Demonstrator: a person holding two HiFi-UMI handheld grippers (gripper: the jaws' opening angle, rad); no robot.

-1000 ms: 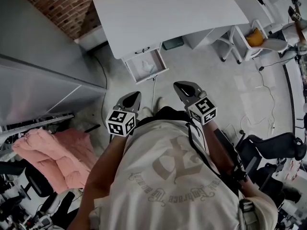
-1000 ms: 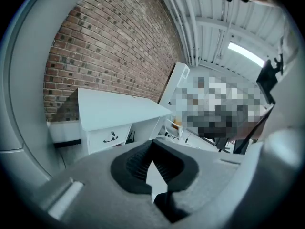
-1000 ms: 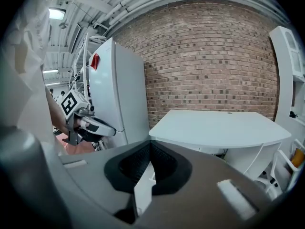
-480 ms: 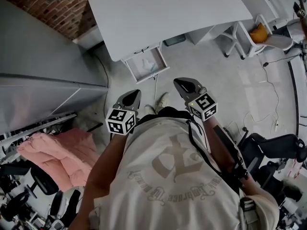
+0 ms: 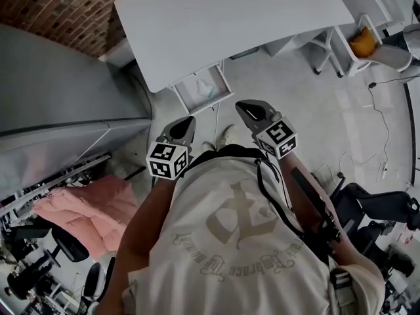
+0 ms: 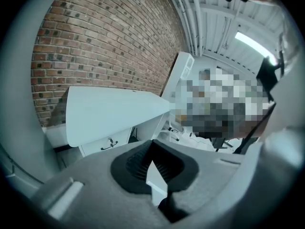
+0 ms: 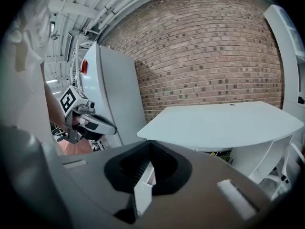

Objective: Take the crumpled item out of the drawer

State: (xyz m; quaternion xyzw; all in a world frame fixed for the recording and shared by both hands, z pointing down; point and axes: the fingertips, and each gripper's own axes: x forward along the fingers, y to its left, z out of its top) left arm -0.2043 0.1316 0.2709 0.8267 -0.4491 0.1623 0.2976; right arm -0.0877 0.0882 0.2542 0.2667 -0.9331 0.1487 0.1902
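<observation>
A white desk [image 5: 230, 18] stands ahead, with one drawer [image 5: 186, 98] pulled open beneath its front edge. Inside that drawer lies a pale crumpled item [image 5: 207, 89]. Both grippers are held in front of the person's chest, short of the drawer. My left gripper [image 5: 188, 121] points toward the drawer's near left corner, its jaws shut and empty [image 6: 152, 142]. My right gripper [image 5: 241, 105] is level with it on the right, also shut with nothing held [image 7: 150, 143]. In the left gripper view, a closed drawer front with a dark handle [image 6: 109, 143] shows under the desk top.
A tall grey cabinet [image 5: 65, 110] lines the left side, and pink clothing [image 5: 85, 209] hangs below it. To the right of the desk stands a white chair with a yellow item [image 5: 364, 43]. Cables [image 5: 384, 110] lie on the floor. A brick wall [image 5: 65, 5] is behind.
Both grippers have moved forward toward the desk with the person, and the open drawer now lies closer to their tips. Their jaws have stayed shut.
</observation>
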